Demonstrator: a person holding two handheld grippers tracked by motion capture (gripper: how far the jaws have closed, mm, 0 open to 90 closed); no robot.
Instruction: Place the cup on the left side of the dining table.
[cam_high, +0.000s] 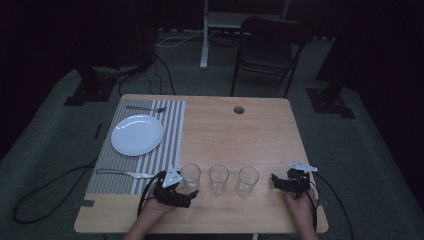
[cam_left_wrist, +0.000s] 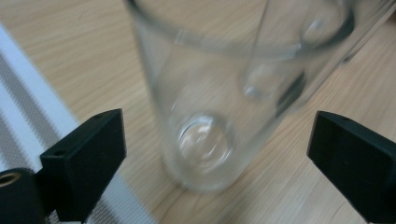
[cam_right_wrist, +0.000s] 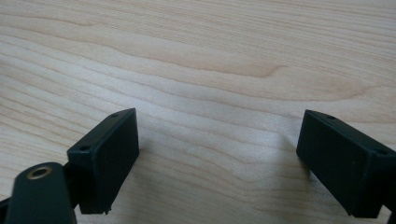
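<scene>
While the person's two hands are resting at the near edge of the wooden worktop (cam_high: 260, 130), the left claw (cam_left_wrist: 217, 147) is standing wide open around the nearest glass (cam_left_wrist: 205, 116), with one jaw on each side and neither jaw touching it. Seen from above, this left claw (cam_high: 186, 189) is sitting at the foot of that first glass (cam_high: 190, 177). Beyond it, toward the right claw (cam_high: 278, 181), a second glass (cam_high: 218, 179) and a third glass (cam_high: 247, 181) are standing upright in a row. The right claw (cam_right_wrist: 217, 154) is also holding its jaws well apart, over bare wood. To the outer side of the left claw, a striped placemat (cam_high: 167, 132) is carrying a white plate (cam_high: 136, 135), a fork (cam_high: 145, 108) and a knife (cam_high: 125, 173).
</scene>
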